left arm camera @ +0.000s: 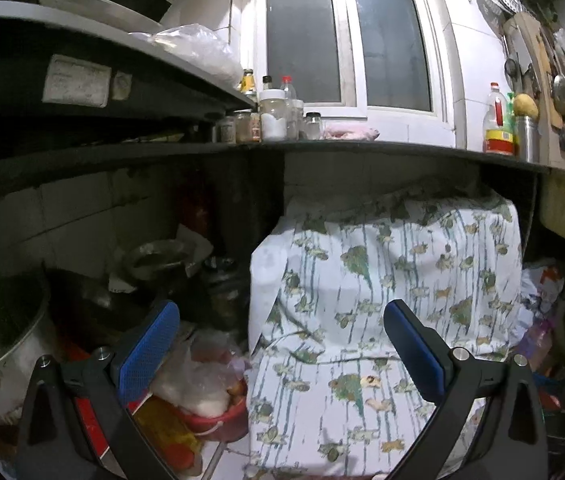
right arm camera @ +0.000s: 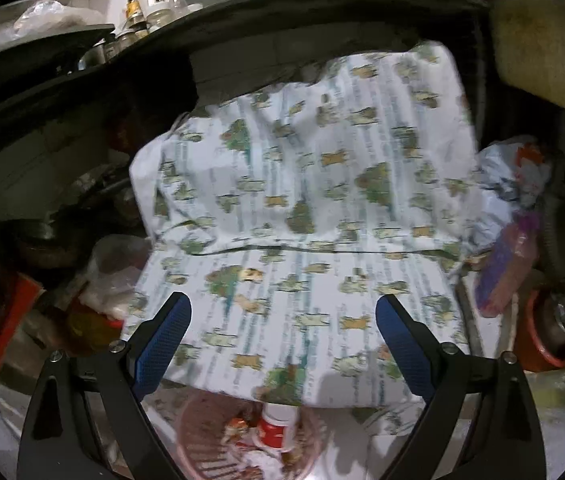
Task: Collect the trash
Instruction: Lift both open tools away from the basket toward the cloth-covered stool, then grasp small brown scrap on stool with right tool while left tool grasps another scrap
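Note:
A pink slotted basket (right arm camera: 202, 436) sits low in the right wrist view and holds scraps and a small red and white bottle (right arm camera: 278, 426). My right gripper (right arm camera: 282, 340) hangs open above it, with nothing between its blue pads (right arm camera: 162, 344). Behind it is a bulky thing draped in a white cloth with green leaf print (right arm camera: 302, 184). My left gripper (left arm camera: 282, 346) is open too and faces the same cloth (left arm camera: 382, 280). A clear plastic bag (left arm camera: 198, 376) lies in a red bucket (left arm camera: 218, 420) by the left finger.
A dark counter (left arm camera: 362, 146) overhangs the cloth, with jars (left arm camera: 272, 114) and an oil bottle (left arm camera: 496, 120) on it. A steel pot (left arm camera: 6, 344) stands at far left. Crumpled bags (right arm camera: 510, 176), a purple packet (right arm camera: 502, 268) and a red pot (right arm camera: 538, 340) crowd the right.

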`<state>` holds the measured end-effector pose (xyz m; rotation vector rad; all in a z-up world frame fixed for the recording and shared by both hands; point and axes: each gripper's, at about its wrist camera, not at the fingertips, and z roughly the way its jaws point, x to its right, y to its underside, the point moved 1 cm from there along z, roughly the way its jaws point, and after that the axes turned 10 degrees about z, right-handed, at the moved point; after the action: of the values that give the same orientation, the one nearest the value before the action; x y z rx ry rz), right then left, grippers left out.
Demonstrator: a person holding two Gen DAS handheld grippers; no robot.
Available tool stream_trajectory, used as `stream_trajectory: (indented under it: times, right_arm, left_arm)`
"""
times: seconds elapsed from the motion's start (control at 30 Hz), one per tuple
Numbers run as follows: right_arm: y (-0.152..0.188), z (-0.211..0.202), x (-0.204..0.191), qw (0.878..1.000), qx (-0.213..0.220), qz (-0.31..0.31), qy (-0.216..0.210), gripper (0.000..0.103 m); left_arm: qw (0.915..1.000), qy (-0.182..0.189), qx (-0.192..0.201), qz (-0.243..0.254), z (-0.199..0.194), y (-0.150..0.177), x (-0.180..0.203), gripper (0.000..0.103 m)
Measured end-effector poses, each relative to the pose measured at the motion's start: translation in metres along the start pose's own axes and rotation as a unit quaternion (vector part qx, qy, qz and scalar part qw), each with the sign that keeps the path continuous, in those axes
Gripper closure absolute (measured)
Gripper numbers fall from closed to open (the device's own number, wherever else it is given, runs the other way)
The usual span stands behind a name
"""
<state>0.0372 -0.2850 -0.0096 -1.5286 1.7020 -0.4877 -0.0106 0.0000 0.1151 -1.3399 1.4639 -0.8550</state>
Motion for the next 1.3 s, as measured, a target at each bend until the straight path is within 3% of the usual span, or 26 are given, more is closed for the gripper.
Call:
stream_trajectory:
  times: [0.17,0.3,0.4,0.5,0.6,0.7,0.77,0.9,1.0,1.1,1.2,1.3]
  right_arm:
    - [-0.045,0.004,-0.013,1.000,-0.005,-0.009,0.011,0.010]
    - [-0.065,0.022,-0.023,0.999,-0.039,-0.005,-0.032,0.010]
    - [-0.058,0.051,-0.027,0.997,-0.070,-0.009,-0.034,0.010]
    - [-0.043,0.090,-0.027,0.993,-0.111,-0.023,-0.023,0.010]
    - [-0.023,0.137,-0.021,0.983,-0.179,-0.025,-0.021,0.010]
    - [-0.013,0.175,-0.019,0.974,-0.224,-0.028,0.008,0.014]
    - [-0.013,0.193,-0.024,0.969,-0.245,-0.033,-0.004,0.015]
    - [-0.010,0.229,-0.037,0.956,-0.279,-0.088,-0.004,0.028]
    - [0.004,0.250,-0.047,0.948,-0.293,-0.129,-0.002,0.037]
    - [0.016,0.267,-0.056,0.945,-0.291,-0.146,0.009,0.043]
    - [0.023,0.285,-0.061,0.940,-0.309,-0.145,0.016,0.052]
    - [0.027,0.293,-0.066,0.938,-0.305,-0.165,0.021,0.055]
  left_arm:
    - [0.9999,-0.003,0.000,-0.016,0.022,-0.013,-0.009,0.000]
    - [0.9989,-0.007,-0.042,-0.021,0.057,0.003,-0.019,0.000]
    - [0.9946,0.003,-0.096,-0.039,0.087,0.029,-0.025,0.000]
    - [0.9807,0.012,-0.183,-0.069,0.118,0.054,-0.032,0.000]
    - [0.9745,0.021,-0.208,-0.081,0.136,0.066,-0.034,0.000]
    - [0.9747,0.017,-0.215,-0.057,0.154,0.070,-0.028,0.000]
    - [0.9748,0.007,-0.221,-0.031,0.171,0.070,-0.021,0.000]
    - [0.9686,0.039,-0.245,0.018,0.209,0.070,-0.009,0.000]
    - [0.9651,0.041,-0.254,0.048,0.232,0.072,-0.001,0.000]
    - [0.9559,0.089,-0.279,0.020,0.249,0.078,-0.002,0.000]
    - [0.9542,0.089,-0.286,0.004,0.259,0.080,-0.010,0.000]
    - [0.9509,0.084,-0.297,-0.027,0.268,0.085,-0.016,0.000]
